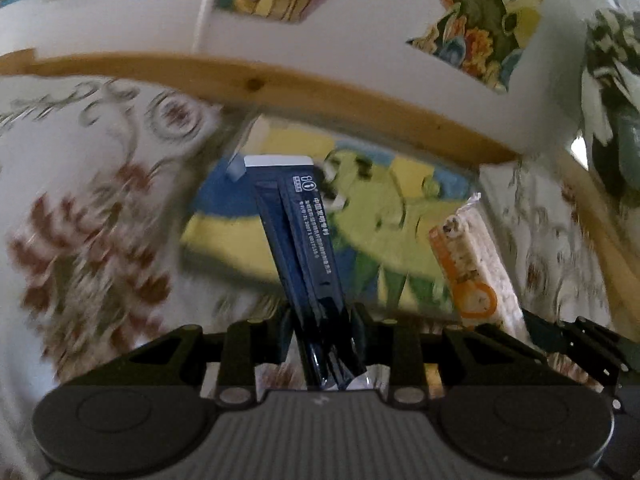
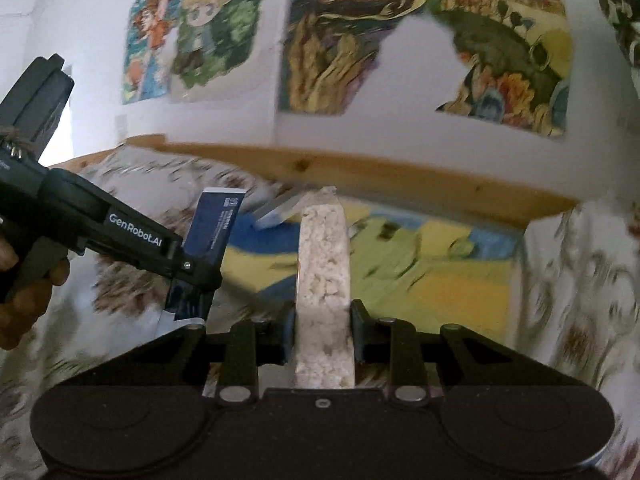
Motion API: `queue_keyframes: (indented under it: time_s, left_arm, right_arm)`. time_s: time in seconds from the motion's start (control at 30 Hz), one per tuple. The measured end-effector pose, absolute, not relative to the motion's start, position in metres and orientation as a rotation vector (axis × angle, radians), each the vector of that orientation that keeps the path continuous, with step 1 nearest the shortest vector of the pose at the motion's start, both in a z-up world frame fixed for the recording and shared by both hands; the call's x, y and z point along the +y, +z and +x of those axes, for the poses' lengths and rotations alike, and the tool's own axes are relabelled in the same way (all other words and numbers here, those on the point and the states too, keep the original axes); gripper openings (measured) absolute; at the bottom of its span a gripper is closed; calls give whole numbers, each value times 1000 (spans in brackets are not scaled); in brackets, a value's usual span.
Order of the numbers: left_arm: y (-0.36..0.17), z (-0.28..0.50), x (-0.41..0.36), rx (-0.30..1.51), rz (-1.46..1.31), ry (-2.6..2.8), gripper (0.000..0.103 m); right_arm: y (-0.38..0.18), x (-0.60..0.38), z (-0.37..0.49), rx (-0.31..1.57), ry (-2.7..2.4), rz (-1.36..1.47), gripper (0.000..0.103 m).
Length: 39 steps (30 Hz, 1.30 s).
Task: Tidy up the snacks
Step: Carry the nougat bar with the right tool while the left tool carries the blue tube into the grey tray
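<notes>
From the left wrist camera, the left gripper (image 1: 322,320) had its fingers clamped on a long dark navy foil snack packet with white print (image 1: 298,240), held up above the colourful cartoon-printed mat (image 1: 240,236) that lay by the far wooden edge (image 1: 280,88) of the floral-clothed worktop (image 1: 80,200). To its right, a pale puffed-rice bar in a clear wrapper with orange print (image 1: 466,264) was also in the air, so neither snack had been set down yet.

From the right wrist camera, the right gripper (image 2: 322,320) had its fingers closed on that rice bar (image 2: 324,264), pointing toward the mat (image 2: 420,264). The left gripper (image 2: 196,272) was close by on the left, carrying the navy packet (image 2: 218,224). A small clear box-like thing (image 2: 276,210) lay at the mat's far edge, too blurred to identify. Judging by this, both snacks were mid-carry and placement remained; no sorted snacks were visible.
</notes>
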State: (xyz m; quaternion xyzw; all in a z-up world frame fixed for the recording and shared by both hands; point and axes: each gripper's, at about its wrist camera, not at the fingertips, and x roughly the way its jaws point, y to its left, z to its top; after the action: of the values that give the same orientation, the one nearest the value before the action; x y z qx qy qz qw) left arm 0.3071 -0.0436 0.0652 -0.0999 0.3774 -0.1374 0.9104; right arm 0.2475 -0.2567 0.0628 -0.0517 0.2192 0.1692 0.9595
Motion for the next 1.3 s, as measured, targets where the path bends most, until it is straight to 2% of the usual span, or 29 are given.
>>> queue_keyframes:
  time_s: [0.37,0.67,1.0,1.13,1.17,1.23,1.3]
  left_arm:
    - [72,396,-87,777,-239,-306,34]
    - [49,417,-110,841,-224,-302,34]
    - [43,425,-120,870,-212,-284,34]
    - [43,427,-130,879,-159,-272,37]
    - [43,427,-132,879,-152,-267,38]
    - [46,425,-133,876,-148,-270,52]
    - [49,422,-134,862,-144,-264,62]
  right_arm:
    - [49,-290,329,447,264,-7,30]
    - [19,-310,346,539,212,92,30]
    - [10,-317,352,584,195,130,30]
    - [10,-314,353,582,196,116,34]
    - [10,-313,352,581,194,111,39]
    - [12,-312,350,572,195,100,47]
    - [15,-309,347,560,185,79,56]
